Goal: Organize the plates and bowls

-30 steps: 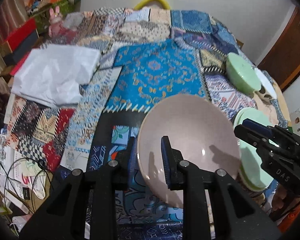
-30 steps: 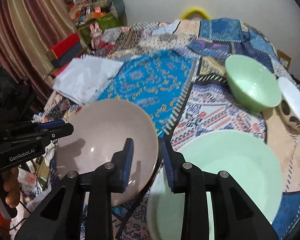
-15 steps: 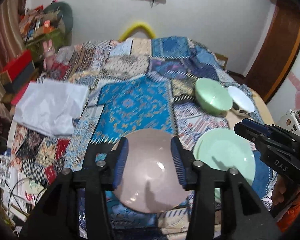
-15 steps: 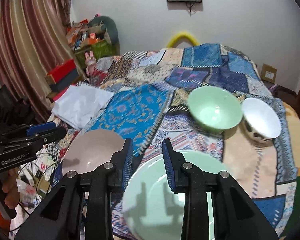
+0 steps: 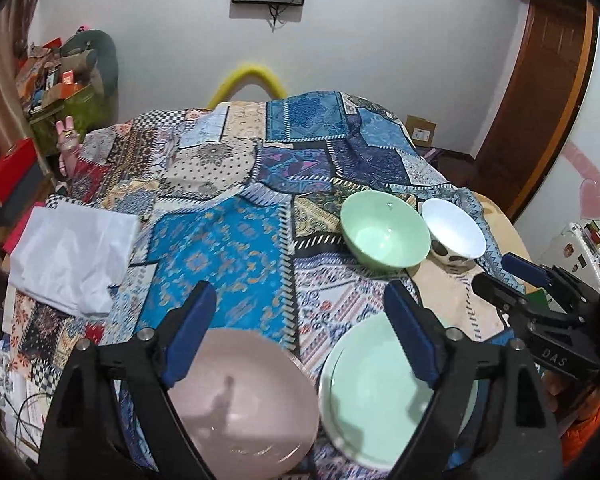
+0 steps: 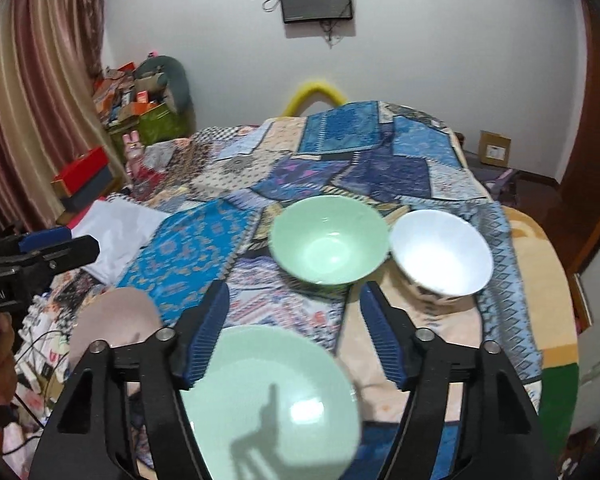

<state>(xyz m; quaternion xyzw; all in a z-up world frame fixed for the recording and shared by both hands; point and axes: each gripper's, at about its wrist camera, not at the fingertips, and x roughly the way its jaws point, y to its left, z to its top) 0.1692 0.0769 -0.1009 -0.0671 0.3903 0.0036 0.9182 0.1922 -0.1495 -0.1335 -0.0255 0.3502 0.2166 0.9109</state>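
Note:
A pink plate [image 5: 244,404] lies on the patchwork cloth [image 5: 220,248] at the near edge, and a pale green plate [image 5: 380,392] lies just right of it. My left gripper [image 5: 300,320] hangs above both, jaws opening wide, with nothing between its pads. My right gripper [image 6: 294,308] hovers over the green plate [image 6: 268,400], jaws also opening and holding nothing. Farther back stand a green bowl [image 6: 328,240] and a white bowl [image 6: 440,252], side by side. The pink plate [image 6: 112,320] shows at the left of the right wrist view.
A folded white cloth [image 5: 72,256] lies on the left of the table. Red boxes [image 5: 8,176] and clutter stand beyond the left edge. A wooden door frame [image 5: 540,120] is at the right. A hand [image 6: 0,360] holds the left gripper's [image 6: 56,244] body.
The left gripper let go of the pink plate's rim. Both grippers rose and drew back from the table, and both sets of jaws spread apart.

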